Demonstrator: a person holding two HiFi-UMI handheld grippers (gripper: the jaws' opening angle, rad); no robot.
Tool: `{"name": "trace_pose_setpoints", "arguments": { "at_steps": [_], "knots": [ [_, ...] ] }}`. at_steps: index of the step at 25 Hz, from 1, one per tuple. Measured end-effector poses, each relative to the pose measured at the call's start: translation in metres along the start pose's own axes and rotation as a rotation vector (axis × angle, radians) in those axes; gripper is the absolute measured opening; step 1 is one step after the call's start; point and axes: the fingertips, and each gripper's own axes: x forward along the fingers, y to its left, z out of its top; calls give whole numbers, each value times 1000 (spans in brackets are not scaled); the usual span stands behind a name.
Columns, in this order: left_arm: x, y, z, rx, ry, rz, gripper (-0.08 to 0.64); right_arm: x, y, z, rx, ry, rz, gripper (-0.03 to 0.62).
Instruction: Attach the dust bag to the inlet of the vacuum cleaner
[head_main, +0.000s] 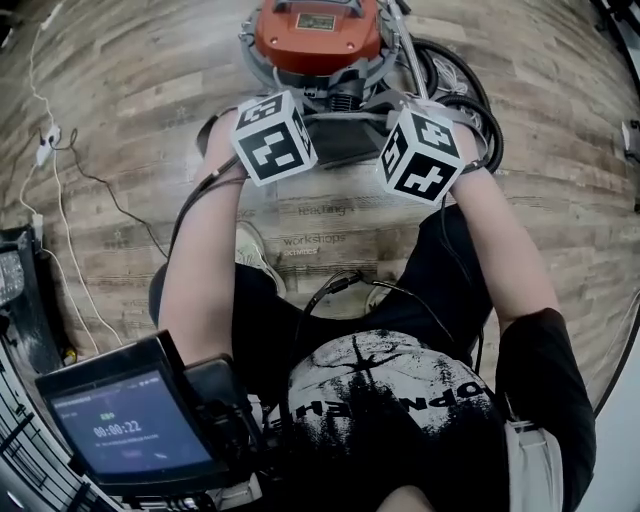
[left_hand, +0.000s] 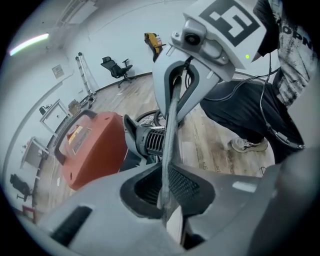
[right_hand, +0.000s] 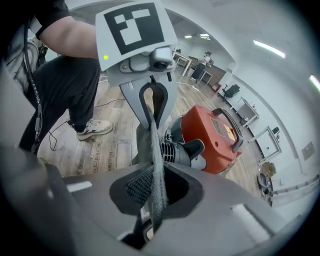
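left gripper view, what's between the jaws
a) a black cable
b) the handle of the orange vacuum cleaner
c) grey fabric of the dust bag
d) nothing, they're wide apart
c: the left gripper has its jaws closed on a strip of the grey dust bag, which runs up out of them.

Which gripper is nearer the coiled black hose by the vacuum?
Right. The right gripper sits beside the hose; the left gripper is across the dust bag from it.
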Motion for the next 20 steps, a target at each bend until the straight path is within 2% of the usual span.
{"name": "trace_pose_setpoints", "arguments": {
  "at_steps": [5,15,18,20],
  "knots": [
    [-2,1,20,53,0,1,31,10,3,-23,81,11,24,29],
    [2,0,13,19,0,-1,31,2,-5,-13,-11,18,-31,29],
    [6,1,12,13,0,1,31,6,-5,-15,4,6,-37,31],
    [7,2,13,16,-1,4,31,11,-5,-19,53,-17,-28,31]
  ]
}}
